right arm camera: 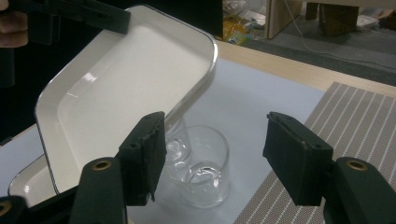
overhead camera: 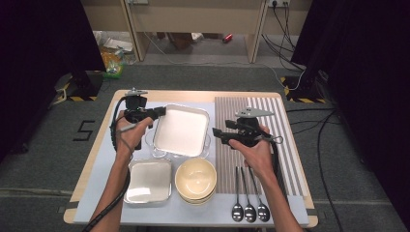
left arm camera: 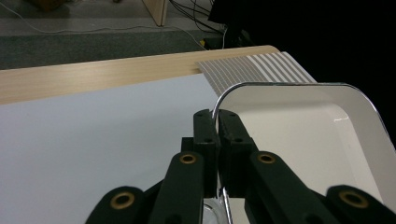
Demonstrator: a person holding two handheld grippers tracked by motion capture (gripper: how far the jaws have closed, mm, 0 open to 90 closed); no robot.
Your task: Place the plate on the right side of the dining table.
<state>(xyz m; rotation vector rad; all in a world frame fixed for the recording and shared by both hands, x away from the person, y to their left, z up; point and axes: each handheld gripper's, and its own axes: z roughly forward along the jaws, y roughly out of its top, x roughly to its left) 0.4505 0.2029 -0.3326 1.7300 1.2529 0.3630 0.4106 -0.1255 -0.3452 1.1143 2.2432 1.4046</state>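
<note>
While three spoons [overhead camera: 249, 211], a cream bowl [overhead camera: 196, 180] and a small square tray [overhead camera: 149, 181] are left at the near edge, the large white tray [overhead camera: 181, 130] is held tilted off the table by its left rim, probably to uncover what lies beneath. That rim is seen pinched between the closed jaws of the left gripper [left arm camera: 217, 140]. The right gripper [right arm camera: 212, 161] is held with jaws wide and empty. From its view a clear glass [right arm camera: 201, 170] on its side is revealed under the raised tray, barely discernible from above. Beyond, a striped mat [overhead camera: 256, 104] is laid.
</note>
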